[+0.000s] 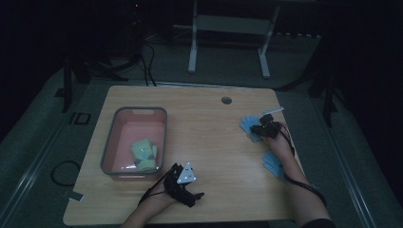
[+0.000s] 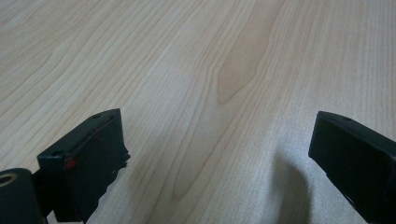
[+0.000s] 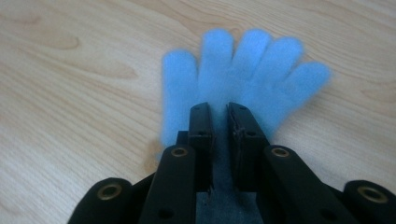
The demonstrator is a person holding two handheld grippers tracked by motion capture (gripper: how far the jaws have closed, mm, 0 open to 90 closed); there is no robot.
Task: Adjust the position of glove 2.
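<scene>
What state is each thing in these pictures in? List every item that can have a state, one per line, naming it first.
Left tool: open, jaws wide apart over bare wood, holding nothing.
Right tool: shut on the blue glove.
Blue glove: flat on the table, fingers spread, pinched near its palm.
Second blue glove: lying on the table beside the person's right forearm.
Bin: upright, uncovered.
Green cloth item: lying inside the bin.

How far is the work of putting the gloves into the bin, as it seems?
Done: a green glove already lies in the bin. In hand: the right gripper is shut on a blue glove that is on the table. Left: another blue glove lies beside the right forearm. The left gripper is open over bare wood.
</scene>
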